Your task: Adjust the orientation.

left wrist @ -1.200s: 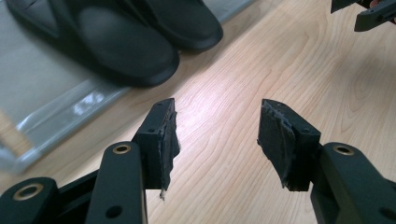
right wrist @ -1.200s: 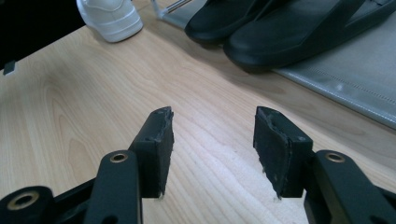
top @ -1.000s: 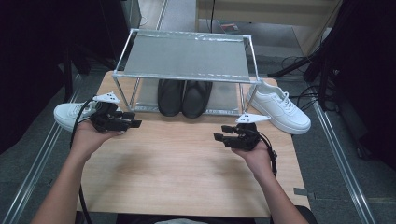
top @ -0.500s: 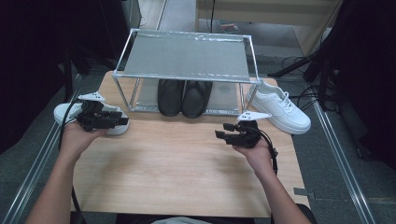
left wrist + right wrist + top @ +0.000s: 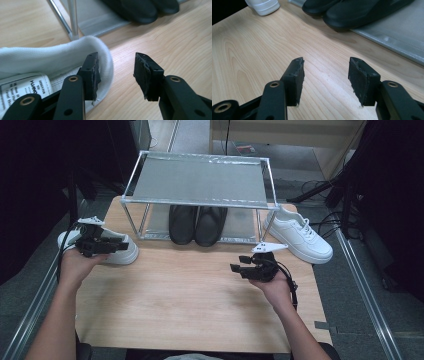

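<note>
High view looking down the table (image 5: 200,310), gripper views low, close, sharing black shoes (image 5: 197,222)

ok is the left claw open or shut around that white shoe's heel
Open. In the left gripper view the left claw shows a clear gap, one jaw inside the white shoe at its collar, the other outside over the table.

you've got 2 white sneakers on the wooden table (image 5: 190,300), both upright on their soles. the left white sneaker (image 5: 112,247) lies at the table's left edge, its padded heel collar and printed insole label facing you. the right white sneaker (image 5: 299,234) sits at the far right corner, just beside the metal rack (image 5: 200,182). a pair of black shoes (image 5: 196,224) stands side by side on the rack's lower shelf, toes toward you.
</note>
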### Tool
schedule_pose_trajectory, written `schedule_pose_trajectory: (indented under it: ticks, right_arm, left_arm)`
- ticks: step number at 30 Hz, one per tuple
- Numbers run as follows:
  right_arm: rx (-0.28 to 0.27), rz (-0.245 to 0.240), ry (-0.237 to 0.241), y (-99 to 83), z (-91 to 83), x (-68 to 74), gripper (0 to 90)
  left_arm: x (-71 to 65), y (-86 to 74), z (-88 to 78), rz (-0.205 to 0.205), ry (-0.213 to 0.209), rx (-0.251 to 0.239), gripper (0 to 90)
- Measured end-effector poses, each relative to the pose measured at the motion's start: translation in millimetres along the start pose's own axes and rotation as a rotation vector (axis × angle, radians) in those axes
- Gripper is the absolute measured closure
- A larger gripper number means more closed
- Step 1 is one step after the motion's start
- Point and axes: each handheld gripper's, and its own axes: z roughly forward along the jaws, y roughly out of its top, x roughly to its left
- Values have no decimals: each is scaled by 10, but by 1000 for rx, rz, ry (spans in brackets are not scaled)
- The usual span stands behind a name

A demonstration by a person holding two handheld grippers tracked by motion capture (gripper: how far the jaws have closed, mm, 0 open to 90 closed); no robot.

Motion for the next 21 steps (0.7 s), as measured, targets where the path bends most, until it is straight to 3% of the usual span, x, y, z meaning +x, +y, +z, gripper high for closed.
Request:
schedule_pose_trajectory:
  ticks: [3,7,12,16,18,19,21]
  right_arm:
    - [-1,3,-1,-26,-26,4,478]
    - [-5,-3,-11,-49,-59,31,479]
    - [2,1,-21,-67,-41,46,476]
    - [24,-8,-23,-85,-11,70,477]
    - [28,-8,-19,-86,-11,76,482]
    - [30,-5,-16,-87,-12,77,482]
    - [27,1,-11,-91,-14,76,483]
  left_arm:
    - [49,-14,134,-19,-5,43,583]
    - [93,-26,256,-36,-4,76,688]
    - [100,-28,337,-36,-14,87,689]
    - [20,1,427,34,44,143,692]
    - [-44,16,500,99,87,189,718]
    - [-67,26,521,105,102,195,721]
    - [-23,31,505,72,73,193,735]
